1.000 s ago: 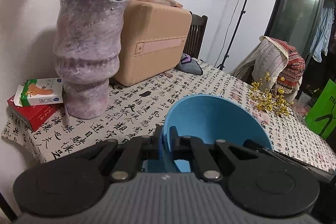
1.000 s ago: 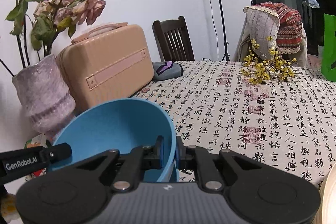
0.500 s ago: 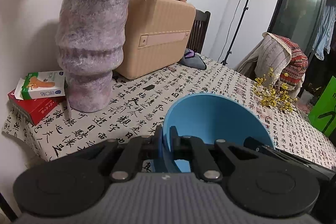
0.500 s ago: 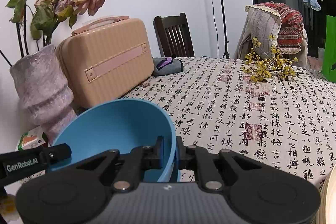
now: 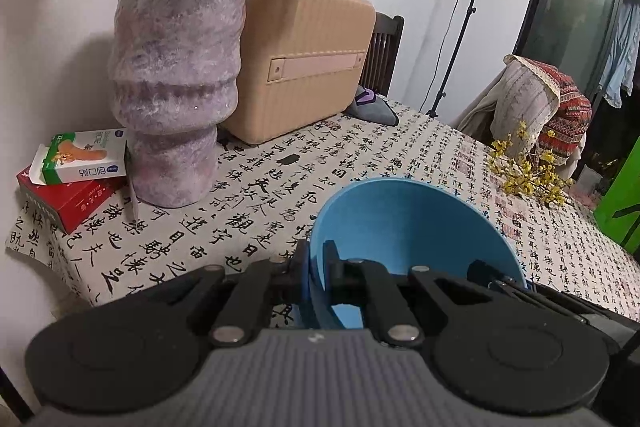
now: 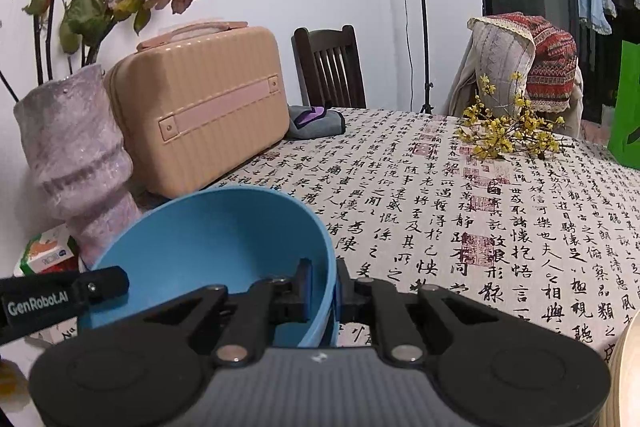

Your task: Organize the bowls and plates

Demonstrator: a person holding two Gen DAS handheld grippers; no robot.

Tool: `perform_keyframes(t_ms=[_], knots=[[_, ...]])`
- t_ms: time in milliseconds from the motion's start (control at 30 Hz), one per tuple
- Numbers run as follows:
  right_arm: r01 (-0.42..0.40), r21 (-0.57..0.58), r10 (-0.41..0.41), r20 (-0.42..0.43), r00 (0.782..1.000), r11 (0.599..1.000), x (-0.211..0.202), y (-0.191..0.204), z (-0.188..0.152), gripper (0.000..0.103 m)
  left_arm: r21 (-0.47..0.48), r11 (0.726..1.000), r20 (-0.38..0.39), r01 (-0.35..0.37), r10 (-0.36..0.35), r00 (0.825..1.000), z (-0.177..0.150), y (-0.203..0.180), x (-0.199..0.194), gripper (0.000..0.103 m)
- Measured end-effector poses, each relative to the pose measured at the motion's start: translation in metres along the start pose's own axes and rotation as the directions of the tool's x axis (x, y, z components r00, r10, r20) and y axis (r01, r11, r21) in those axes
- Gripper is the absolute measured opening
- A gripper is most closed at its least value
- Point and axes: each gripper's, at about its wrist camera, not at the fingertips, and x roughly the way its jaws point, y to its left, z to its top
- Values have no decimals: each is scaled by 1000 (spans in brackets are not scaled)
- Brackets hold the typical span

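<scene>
Compared with a second ago, the vase and case sit lower and larger in the left view, so both tongs have carried the bowl a little nearer that corner of the table; the grip itself has not changed. Left gripper is clamped shut on the bowl's left rim, one finger inside the wall and one outside. Right gripper is likewise pinched tight on the opposite rim, the wall caught between its pads. So the bowl hangs between the two tongs, tilted, its open side turned towards the cameras, and seems to be off the cloth, though its base is hidden. As for progress, I judge the task to be in its carrying stage: one bowl is lifted but not yet set down, and no stack or rack for it shows ahead. A pale curved edge at the right view's lower corner may be a plate waiting its turn; I cannot tell. Placing this bowl and any further dishes is left.
</scene>
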Motion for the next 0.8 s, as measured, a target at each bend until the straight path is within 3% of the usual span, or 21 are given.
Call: perform_keyframes(t_ms=[800], knots=[[53,-78,-51,19,998,996,8,10,-13,10,14,1000,-12,-16,16,1000,-9,1,11,7]])
